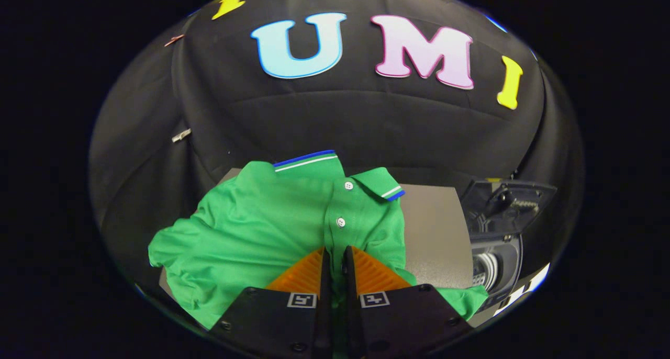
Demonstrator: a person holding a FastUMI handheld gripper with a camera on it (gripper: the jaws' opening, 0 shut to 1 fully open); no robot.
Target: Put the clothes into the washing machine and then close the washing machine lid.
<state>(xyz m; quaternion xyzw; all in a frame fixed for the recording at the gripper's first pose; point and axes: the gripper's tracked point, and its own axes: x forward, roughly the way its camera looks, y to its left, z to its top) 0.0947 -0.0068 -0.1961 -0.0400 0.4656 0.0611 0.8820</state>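
Pinching the green polo shirt (272, 228), the claw (334, 257) grips its placket.

Light falls evenly from above, bright on the green shirt (272, 228) at centre frame, its folds throwing only soft, shallow shadows. The grey table (437, 233) at right carries a dull sheen, no hard glare. Focus is crisp on the shirt buttons. Strong fisheye bending curves everything toward the edges, where the black cloth wall (335, 118) dims and smears slightly.

Shirt (272, 228) lies on the table (439, 233) (washing machine (497, 244) right).
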